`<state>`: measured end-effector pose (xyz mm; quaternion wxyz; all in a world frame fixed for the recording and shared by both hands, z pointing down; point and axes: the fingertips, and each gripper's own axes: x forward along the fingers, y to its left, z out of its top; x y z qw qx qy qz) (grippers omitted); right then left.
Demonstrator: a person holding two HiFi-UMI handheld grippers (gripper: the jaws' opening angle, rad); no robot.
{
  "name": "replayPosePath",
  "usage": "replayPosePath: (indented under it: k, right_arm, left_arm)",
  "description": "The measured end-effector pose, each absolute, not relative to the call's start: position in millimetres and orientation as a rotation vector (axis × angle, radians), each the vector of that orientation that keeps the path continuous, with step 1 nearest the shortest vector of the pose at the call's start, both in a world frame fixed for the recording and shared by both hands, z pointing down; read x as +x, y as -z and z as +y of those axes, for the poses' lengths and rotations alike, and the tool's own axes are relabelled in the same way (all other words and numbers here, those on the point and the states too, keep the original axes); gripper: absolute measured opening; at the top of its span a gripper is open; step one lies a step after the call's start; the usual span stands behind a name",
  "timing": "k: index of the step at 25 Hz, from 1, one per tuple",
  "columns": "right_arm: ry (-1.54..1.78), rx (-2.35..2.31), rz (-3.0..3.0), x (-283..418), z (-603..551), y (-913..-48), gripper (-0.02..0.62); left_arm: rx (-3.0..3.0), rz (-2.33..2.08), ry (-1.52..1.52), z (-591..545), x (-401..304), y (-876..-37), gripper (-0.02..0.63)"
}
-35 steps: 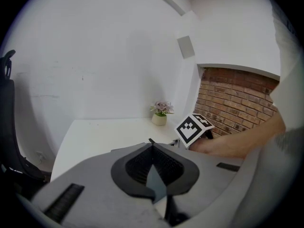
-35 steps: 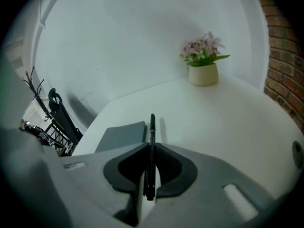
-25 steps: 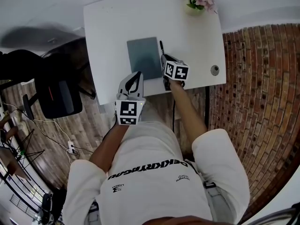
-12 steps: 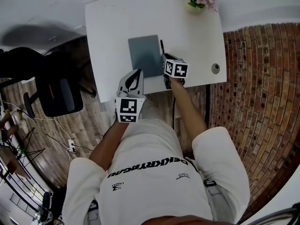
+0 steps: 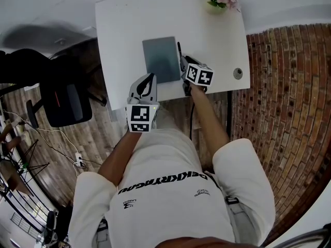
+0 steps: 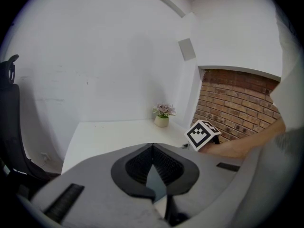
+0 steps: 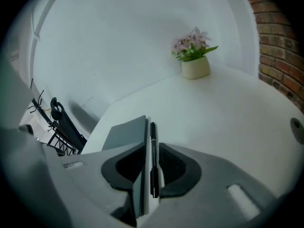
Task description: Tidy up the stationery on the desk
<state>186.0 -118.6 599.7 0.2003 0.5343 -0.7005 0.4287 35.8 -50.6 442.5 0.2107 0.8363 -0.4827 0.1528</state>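
The left gripper (image 6: pixel 152 147) is nearest, and its jaws are closed on nothing. The right gripper (image 7: pixel 153 148) has just been opening its jaws. A thin black pen (image 7: pixel 153 165) lies between them on the white desk (image 5: pixel 119 35), just beside a flat grey notebook (image 5: pixel 161 60). A small pot of pink flowers (image 5: pixel 220 1) stands at the back.

Desk (image 5: pixel 124 30) left side and back edge free; notebook (image 5: pixel 161 59) blocks front-middle, flower pot (image 5: pixel 220 0) back-right corner, grommet (image 5: pixel 237 73) near right edge.
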Motion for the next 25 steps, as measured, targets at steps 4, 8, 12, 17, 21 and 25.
replayPosePath:
  k: [4,8,12,17,21,25]
  right_arm:
    - [-1.185,1.537,-2.038,190,-121,-565,0.08]
    - [-1.123,1.571,-2.116,187,-118,-523,0.077]
    - [-1.059,1.621,-2.193,181,-108,-475,0.073]
    - [-0.953,1.689,-2.302,168,-91,-415,0.049]
    - [-0.801,1.737,-2.363,156,-71,-374,0.017]
    - [-0.662,1.755,-2.412,142,-47,-341,-0.009]
  left_arm:
    - [2.333,-1.348,-0.414,-49,32,-434,-0.002]
    - [2.341,-1.341,-0.393,-45,30,-419,-0.002]
    - [2.363,-1.341,-0.373,-39,28,-403,-0.002]
    - [2.41,-1.339,-0.34,-31,25,-379,-0.002]
    - [2.435,-1.339,-0.287,-23,19,-354,-0.002]
    - [2.468,-1.353,-0.242,-13,14,-333,-0.002]
